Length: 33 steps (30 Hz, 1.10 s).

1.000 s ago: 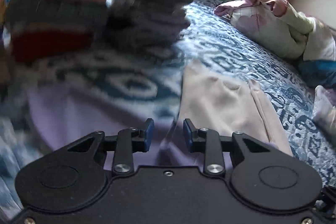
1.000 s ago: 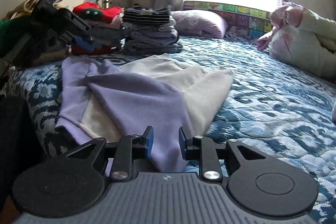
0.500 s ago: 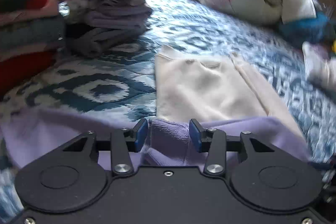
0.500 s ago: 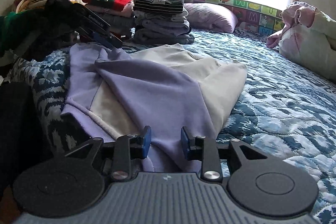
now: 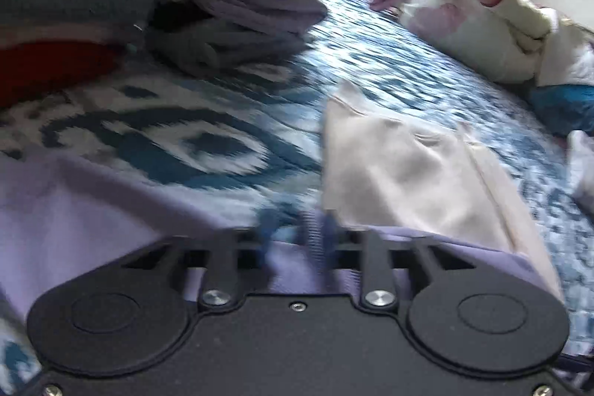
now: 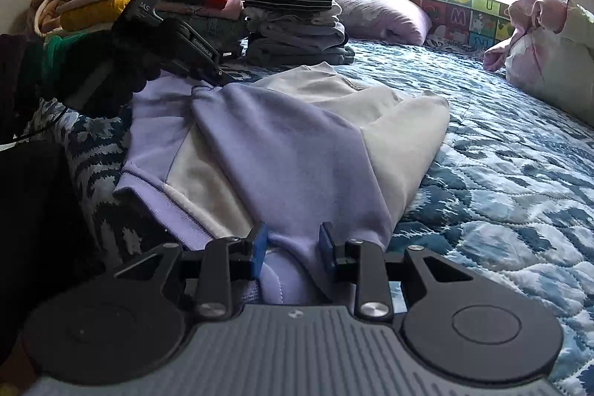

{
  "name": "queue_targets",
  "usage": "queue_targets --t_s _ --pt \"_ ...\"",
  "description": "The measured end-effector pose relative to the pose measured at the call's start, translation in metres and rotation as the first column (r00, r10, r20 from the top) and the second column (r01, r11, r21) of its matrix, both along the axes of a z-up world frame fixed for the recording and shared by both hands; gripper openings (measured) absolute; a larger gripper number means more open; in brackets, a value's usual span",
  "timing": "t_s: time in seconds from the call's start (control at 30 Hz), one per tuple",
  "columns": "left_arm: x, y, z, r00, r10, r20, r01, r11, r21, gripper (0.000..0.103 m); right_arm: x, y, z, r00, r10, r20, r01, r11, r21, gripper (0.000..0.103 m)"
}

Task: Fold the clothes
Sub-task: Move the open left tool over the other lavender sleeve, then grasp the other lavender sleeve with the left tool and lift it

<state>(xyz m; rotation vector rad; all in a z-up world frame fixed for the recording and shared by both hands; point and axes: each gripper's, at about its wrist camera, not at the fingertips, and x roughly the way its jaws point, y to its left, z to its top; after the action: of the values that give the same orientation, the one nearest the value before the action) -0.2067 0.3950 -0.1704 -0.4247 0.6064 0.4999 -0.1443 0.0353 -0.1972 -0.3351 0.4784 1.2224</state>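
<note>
The lilac-and-cream fleece sweatshirt (image 6: 297,143) lay on the blue patterned quilt (image 6: 512,173). Both claws, left gripper (image 5: 297,236) and right gripper (image 6: 291,245), pinched its lilac fabric. Two folded clothing stacks (image 6: 297,25) stood close behind.

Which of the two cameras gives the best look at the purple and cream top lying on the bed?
The right wrist view: the purple and cream top lies sharp and nearly whole. The left wrist view shows only blurred parts of it.
</note>
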Motion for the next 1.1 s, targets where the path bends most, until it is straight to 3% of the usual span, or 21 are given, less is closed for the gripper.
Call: queue_targets --t_s 0.1,0.27,0.37,0.43,0.53,0.6,0.7,0.83,0.97,1.1 --pt "-0.012 -0.005 0.013 1.0 0.022 0.012 -0.023 0.998 0.056 0.037 -0.001 -0.002 0.003 1.0 -0.005 0.002 0.005 1.0 0.014 0.032" --pt "-0.046 -0.018 0.029 0.998 0.035 0.056 -0.039 0.997 0.073 0.037 0.001 -0.006 0.009 1.0 -0.013 0.005 0.013 0.999 0.04 0.032" --pt "-0.056 -0.033 0.034 0.999 -0.051 0.01 0.048 0.986 0.159 0.037 0.0 -0.007 0.011 1.0 -0.012 0.011 0.012 0.999 0.044 0.032" --pt "-0.055 -0.048 0.032 0.987 -0.139 -0.077 0.155 0.952 0.265 0.037 -0.001 -0.007 0.012 1.0 -0.011 0.018 0.01 0.999 0.045 0.032" --pt "-0.056 -0.066 0.025 0.945 -0.254 -0.206 0.317 0.865 0.388 0.037 -0.002 -0.008 0.012 1.0 -0.013 0.02 0.012 0.999 0.043 0.033" --pt "-0.057 -0.075 0.019 0.914 -0.3 -0.274 0.399 0.794 0.459 0.037 -0.002 -0.008 0.012 1.0 -0.016 0.02 0.015 0.999 0.044 0.032" --pt "-0.053 -0.087 0.007 0.844 -0.347 -0.41 0.53 0.659 0.534 0.038 -0.001 -0.009 0.012 1.0 -0.024 0.017 0.023 0.999 0.047 0.033" --pt "-0.049 -0.1 -0.009 0.751 -0.385 -0.536 0.659 0.486 0.574 0.038 -0.001 -0.008 0.011 0.999 -0.029 0.015 0.028 0.999 0.043 0.033" --pt "-0.045 -0.112 -0.03 0.66 -0.36 -0.659 0.75 0.275 0.601 0.037 0.002 -0.007 0.01 0.999 -0.035 0.003 0.035 0.999 0.038 0.033" --pt "-0.04 -0.117 -0.041 0.636 -0.321 -0.702 0.767 0.16 0.621 0.036 0.006 -0.006 0.009 0.999 -0.046 -0.024 0.047 0.998 0.048 0.033"
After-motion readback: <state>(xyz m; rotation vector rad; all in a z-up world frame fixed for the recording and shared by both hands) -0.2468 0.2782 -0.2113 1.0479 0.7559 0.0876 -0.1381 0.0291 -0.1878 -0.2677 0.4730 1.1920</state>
